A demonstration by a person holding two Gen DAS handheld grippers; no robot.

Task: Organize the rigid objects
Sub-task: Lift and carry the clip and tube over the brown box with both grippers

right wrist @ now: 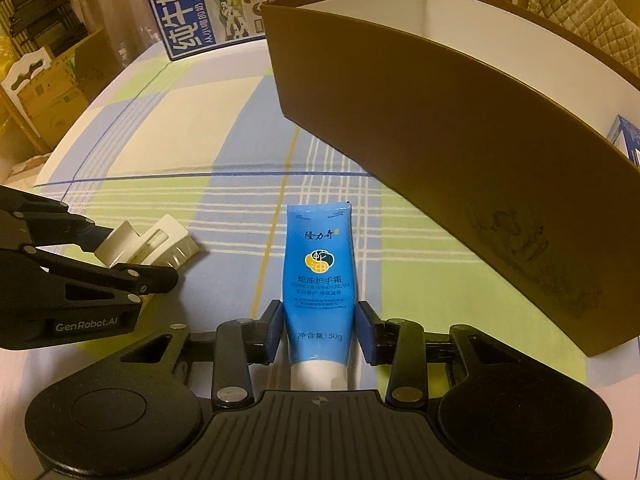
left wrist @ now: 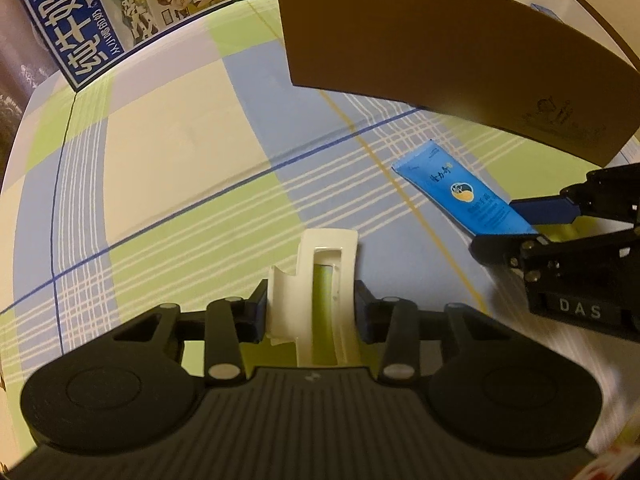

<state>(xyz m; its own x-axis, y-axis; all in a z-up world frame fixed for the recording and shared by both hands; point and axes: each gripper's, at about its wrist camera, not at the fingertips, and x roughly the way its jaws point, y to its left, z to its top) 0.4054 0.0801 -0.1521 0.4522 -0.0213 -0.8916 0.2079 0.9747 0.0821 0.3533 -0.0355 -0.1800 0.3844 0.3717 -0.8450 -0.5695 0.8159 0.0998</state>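
Low in the left wrist view, the left claw [left wrist: 310,306] is narrowed onto a white hair clip [left wrist: 316,280], its blue pads pressing both sides while the clip's far end rests on the checked cloth of the bench [left wrist: 168,152]. In the right wrist view that clip [right wrist: 148,246] sits at the left edge, well apart from the blue hand cream tube [right wrist: 320,280] at centre bottom. The right claw [right wrist: 320,326] straddles the tube near its white cap end; the right pad stands just off the tube and the left one seems barely to touch, so the hold looks loose. The tube lies flat on the cloth, crimped end pointing up the frame toward the brown cardboard box [right wrist: 440,140] filling the upper right. A blue milk carton [right wrist: 180,8] stands at upper left.
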